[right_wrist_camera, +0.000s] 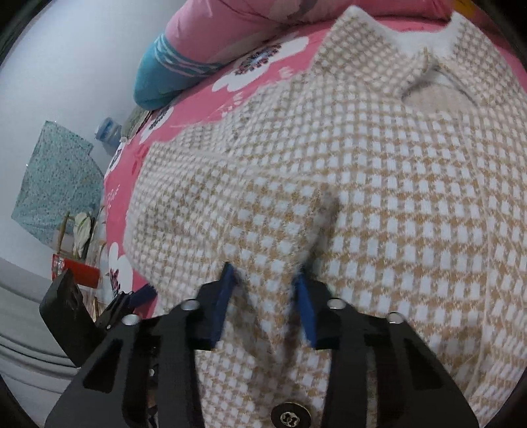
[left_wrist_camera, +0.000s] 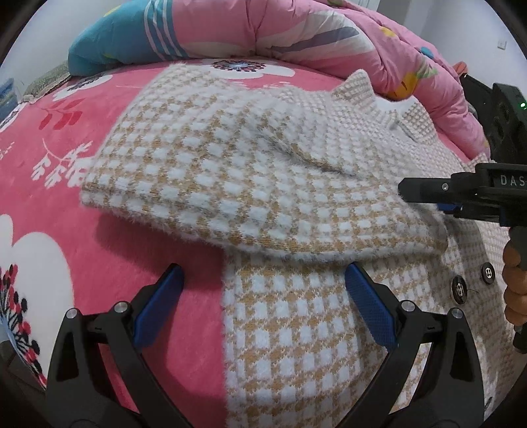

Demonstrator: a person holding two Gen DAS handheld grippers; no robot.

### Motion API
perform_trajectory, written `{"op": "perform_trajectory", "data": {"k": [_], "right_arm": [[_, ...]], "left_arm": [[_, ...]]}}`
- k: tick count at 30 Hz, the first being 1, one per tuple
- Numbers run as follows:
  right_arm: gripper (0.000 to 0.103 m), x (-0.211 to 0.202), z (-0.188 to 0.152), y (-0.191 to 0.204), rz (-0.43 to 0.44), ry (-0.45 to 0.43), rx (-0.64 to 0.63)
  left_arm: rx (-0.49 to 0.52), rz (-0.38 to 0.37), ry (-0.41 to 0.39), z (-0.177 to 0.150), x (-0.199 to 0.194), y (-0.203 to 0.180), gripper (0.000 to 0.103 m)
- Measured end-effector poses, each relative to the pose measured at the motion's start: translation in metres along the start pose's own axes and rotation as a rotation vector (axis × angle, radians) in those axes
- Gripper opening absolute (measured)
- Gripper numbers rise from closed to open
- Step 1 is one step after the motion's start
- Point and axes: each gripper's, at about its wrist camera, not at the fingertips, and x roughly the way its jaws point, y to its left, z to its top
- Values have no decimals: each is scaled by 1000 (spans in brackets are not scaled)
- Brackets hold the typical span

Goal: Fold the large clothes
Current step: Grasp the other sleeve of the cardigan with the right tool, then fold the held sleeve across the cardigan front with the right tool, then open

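A tan-and-white checked knit cardigan point(left_wrist_camera: 296, 329) lies spread on a pink floral bed cover point(left_wrist_camera: 66, 138). One sleeve point(left_wrist_camera: 230, 171) is folded across its body, with the cuff edge raised toward the left. Dark buttons point(left_wrist_camera: 459, 289) run down the front. My left gripper point(left_wrist_camera: 263, 268) is open and straddles the cardigan's left edge just below the sleeve, holding nothing. My right gripper point(right_wrist_camera: 263, 275) is shut on a bunched ridge of the sleeve fabric point(right_wrist_camera: 263, 296). In the left wrist view the right gripper point(left_wrist_camera: 403, 191) comes in from the right onto the sleeve.
A pink quilt point(left_wrist_camera: 296, 29) with a teal patch point(left_wrist_camera: 108, 39) is piled along the far side of the bed. A person's hand point(left_wrist_camera: 513, 280) holds the right gripper's handle. Past the bed's left edge hang a teal patterned cloth point(right_wrist_camera: 56, 184) and a red box point(right_wrist_camera: 75, 273).
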Motion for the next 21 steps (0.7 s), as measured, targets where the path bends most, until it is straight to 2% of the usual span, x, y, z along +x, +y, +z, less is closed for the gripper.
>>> {"op": "perform_trajectory", "data": {"k": [2,4,9,14,18,21], "right_arm": [[14,-7,1,9,-12,-28,-38],[11,-14,4,19,-25,-60,-76],[10,-49,17,37,-44,-169,-140],[9,-105,31,42,-55,-290,-155],[9,-149,31,32,-110,-373,-144],[9,-177,22,5,-168,-417,-109]], "left_arm": [[5,9,1,0,0,-2,95],[9,18,0,0,0,-4,95],[-5,21,-8,2,-7,-3,95],[-41,46,-24,7,-16,3,95],[-58,74,-16,6,-15,9,95],[-64,79,-3,4,-10,12,95]]}}
